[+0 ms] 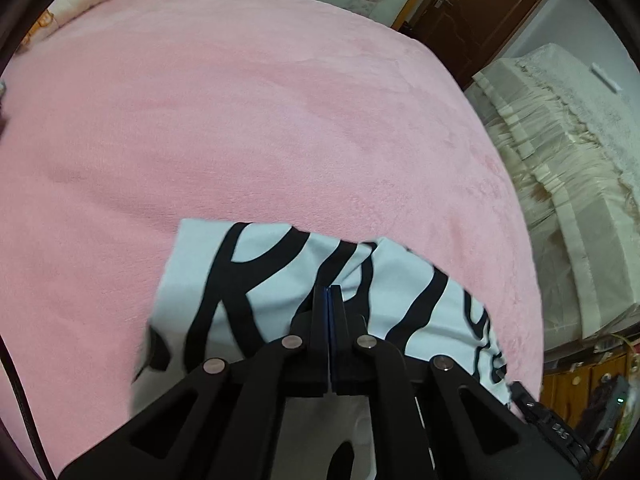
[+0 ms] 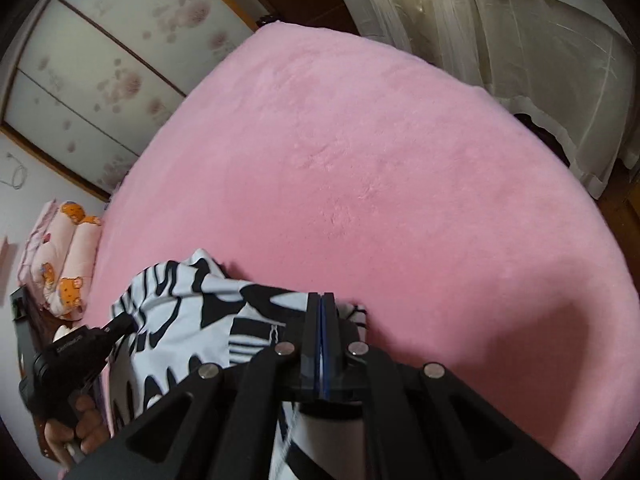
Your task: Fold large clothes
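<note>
The left gripper (image 1: 330, 292) is clenched, its jaws pressed together over the black-and-white patterned garment (image 1: 280, 276). The right gripper (image 2: 321, 300) is likewise clamped tight above that garment on the pink blanket (image 2: 380, 168).

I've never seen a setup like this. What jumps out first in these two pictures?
The big pink blanket covering the bed fills nearly everything. Near its front edge lies a white garment with bold black lettering, bunched up, with the left gripper and the right gripper both shut over it. Pink pillows with orange bears sit at the left in the right wrist view.
</note>
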`<act>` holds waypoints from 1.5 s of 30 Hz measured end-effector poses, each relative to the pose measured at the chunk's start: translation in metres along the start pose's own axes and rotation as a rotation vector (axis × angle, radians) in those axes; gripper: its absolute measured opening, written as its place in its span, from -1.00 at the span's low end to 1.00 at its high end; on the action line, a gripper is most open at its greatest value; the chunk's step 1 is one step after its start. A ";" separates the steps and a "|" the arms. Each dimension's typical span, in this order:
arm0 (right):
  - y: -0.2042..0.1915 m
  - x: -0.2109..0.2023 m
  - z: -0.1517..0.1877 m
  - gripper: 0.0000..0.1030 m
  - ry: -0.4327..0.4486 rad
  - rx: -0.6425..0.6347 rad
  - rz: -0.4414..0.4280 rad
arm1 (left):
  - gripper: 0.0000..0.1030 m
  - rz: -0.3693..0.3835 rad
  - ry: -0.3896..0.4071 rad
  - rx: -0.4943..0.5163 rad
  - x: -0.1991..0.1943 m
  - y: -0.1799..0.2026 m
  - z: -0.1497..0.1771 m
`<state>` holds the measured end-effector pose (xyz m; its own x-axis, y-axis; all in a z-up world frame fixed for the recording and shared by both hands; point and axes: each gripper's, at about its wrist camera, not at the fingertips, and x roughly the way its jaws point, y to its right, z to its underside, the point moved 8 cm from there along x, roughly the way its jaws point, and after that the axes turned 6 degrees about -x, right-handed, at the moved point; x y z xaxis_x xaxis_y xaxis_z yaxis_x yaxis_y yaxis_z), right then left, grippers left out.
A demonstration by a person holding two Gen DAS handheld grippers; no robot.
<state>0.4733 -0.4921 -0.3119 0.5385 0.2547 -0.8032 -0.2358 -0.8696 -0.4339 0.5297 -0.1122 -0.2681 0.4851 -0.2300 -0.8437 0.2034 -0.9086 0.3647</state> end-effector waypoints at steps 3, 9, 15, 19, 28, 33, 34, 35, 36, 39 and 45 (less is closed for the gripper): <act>-0.001 -0.017 0.006 -1.00 0.000 -0.068 0.073 | -0.93 -0.084 0.033 0.008 -0.024 -0.012 0.007; -0.011 -0.051 0.038 -1.00 -0.041 -0.097 0.063 | -0.67 -0.165 0.044 -0.048 -0.065 -0.037 0.039; -0.041 -0.073 0.079 -0.91 -0.107 -0.170 0.046 | -0.03 -0.229 -0.007 -0.095 -0.096 -0.063 0.088; -0.062 -0.081 0.106 -0.91 -0.161 -0.198 0.045 | 0.09 -0.246 -0.064 -0.102 -0.116 -0.079 0.118; -0.099 -0.105 0.151 -0.30 -0.237 -0.239 0.070 | 0.28 -0.217 -0.146 -0.021 -0.169 -0.087 0.159; -0.116 -0.121 0.163 0.01 -0.253 -0.272 0.097 | 0.38 -0.220 -0.147 0.069 -0.191 -0.075 0.160; -0.118 -0.123 0.163 0.08 -0.254 -0.279 0.102 | 0.41 -0.219 -0.148 0.083 -0.198 -0.072 0.160; -0.121 -0.127 0.163 0.13 -0.253 -0.288 0.109 | 0.47 -0.211 -0.147 0.090 -0.203 -0.070 0.159; -0.124 -0.131 0.163 0.15 -0.249 -0.297 0.115 | 0.51 -0.207 -0.142 0.092 -0.207 -0.068 0.157; -0.131 -0.142 0.161 0.31 -0.235 -0.312 0.131 | 0.72 -0.194 -0.111 0.102 -0.223 -0.063 0.152; -0.144 -0.156 0.157 0.64 -0.232 -0.303 0.146 | 0.91 -0.207 -0.082 0.186 -0.244 -0.051 0.147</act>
<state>0.2962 -0.3404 -0.1880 0.3118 0.1779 -0.9333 -0.0282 -0.9802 -0.1962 0.2757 -0.0608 -0.1386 0.3780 -0.0537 -0.9243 0.1276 -0.9858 0.1095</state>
